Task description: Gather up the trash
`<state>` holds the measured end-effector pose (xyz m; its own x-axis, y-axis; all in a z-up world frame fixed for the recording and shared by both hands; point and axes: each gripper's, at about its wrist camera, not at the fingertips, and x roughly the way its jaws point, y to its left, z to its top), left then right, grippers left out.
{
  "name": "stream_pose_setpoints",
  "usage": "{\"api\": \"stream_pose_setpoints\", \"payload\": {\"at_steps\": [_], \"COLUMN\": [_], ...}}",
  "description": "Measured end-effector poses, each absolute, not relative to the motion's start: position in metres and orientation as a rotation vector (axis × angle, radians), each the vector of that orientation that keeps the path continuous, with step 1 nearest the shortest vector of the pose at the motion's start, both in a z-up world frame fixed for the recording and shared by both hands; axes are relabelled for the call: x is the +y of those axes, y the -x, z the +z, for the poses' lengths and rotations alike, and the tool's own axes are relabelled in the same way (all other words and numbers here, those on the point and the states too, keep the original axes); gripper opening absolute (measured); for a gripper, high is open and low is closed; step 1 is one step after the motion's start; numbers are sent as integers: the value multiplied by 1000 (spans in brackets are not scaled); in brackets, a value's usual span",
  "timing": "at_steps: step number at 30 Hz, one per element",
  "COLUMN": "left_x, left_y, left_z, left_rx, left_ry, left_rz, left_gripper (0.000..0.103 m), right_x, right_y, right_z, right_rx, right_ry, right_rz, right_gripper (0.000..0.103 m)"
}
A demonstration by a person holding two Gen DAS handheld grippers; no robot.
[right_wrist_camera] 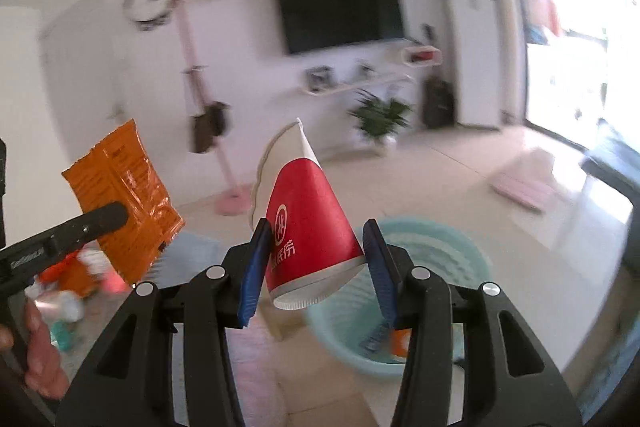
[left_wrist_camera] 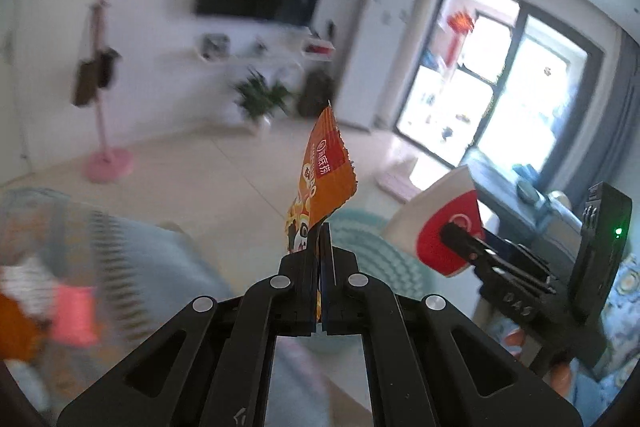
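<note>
Left gripper [left_wrist_camera: 323,239]: fingers clenched on a crinkled orange foil snack wrapper [left_wrist_camera: 324,167], held upright in the air; a red label patch and cartoon print showed on it.
Right gripper [right_wrist_camera: 316,251]: blue-padded fingers [right_wrist_camera: 253,267] gripped a flattened red-and-white paper cup [right_wrist_camera: 310,223], base near, squashed rim pointing far.
Basket: a pale teal round plastic basket [right_wrist_camera: 460,247] stood on the floor below and right of the cup, scraps inside.

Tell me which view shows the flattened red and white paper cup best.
The right wrist view: the flattened red and white paper cup sits centred between the right gripper's blue pads. The left wrist view shows it off to the side, partly covered.
</note>
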<state>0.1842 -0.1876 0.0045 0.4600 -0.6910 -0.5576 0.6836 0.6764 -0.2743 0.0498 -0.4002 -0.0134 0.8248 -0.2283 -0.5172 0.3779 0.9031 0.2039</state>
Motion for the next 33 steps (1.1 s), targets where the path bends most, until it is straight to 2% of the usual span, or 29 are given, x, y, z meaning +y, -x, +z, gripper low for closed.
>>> {"api": "stream_pose_setpoints", "payload": {"at_steps": [8,10,11,12,16,17,23,26,29,32,33], "left_x": [-269,-276,-278,-279,-263,-260,-218,-179,-131,-75,-52], "left_y": [-211,-211,-212,-212,-207,-205,-178,-159,-137,-121,-117], "left_z": [-67,-74,-76,-74,-64,-59,-19,7,35,55,59], "left_rx": [879,891,895,884,863,856,740,663,576,516,505], "left_ry": [-2,-30,-36,-36,-24,-22,2,10,-12,-9,10], "left_rz": [-943,-936,-929,-919,-947,-956,-947,-926,-878,-750,-705], "left_gripper": [1,16,44,60,58,54,54,54,47,48,49], "right_x": [-466,-476,-481,-486,-492,-489,-451,-413,-371,-312,-290], "right_y": [-70,-74,-76,-77,-76,-75,-65,-65,-64,-70,-73], "right_z": [-88,-96,-100,-105,-112,-110,-76,-47,-22,-7,-5], "right_rx": [677,700,709,722,735,730,660,609,555,542,548], "right_ry": [-416,-430,-443,-463,-489,-491,-471,-411,-374,-328,-310], "right_rz": [-473,-484,-479,-458,-461,-454,-387,-328,-240,-131,-88], "right_gripper": [44,45,45,46,52,52,52,52,52,51,47]}}
